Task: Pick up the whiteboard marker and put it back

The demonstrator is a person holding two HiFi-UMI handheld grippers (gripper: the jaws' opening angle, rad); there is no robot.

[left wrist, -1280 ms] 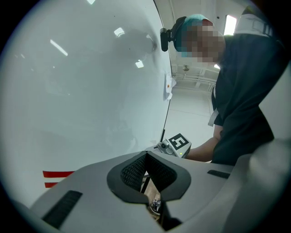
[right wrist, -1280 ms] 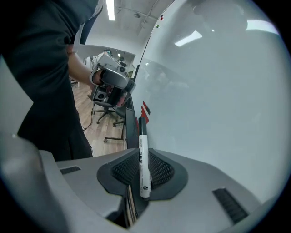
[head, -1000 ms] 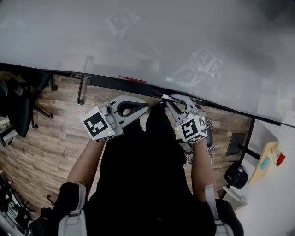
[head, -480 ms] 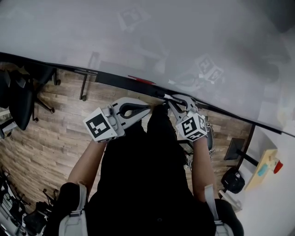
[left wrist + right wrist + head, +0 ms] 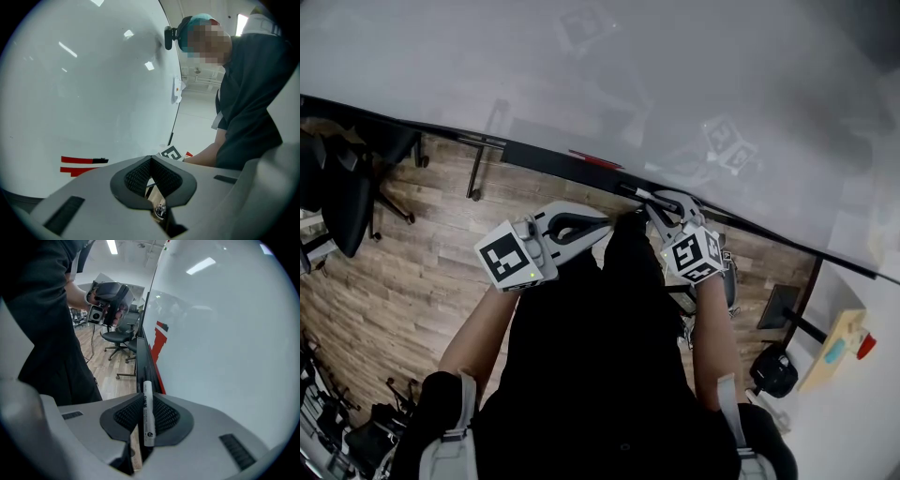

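Right gripper view: the right gripper clamps the whiteboard marker; released wide of the tray, it could fall.

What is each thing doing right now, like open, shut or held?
right gripper, shut on the marker.
marker, gripped, lying along the jaws.
left gripper, shut, nothing in it.
whiteboard, mostly blank, red stripes low down.
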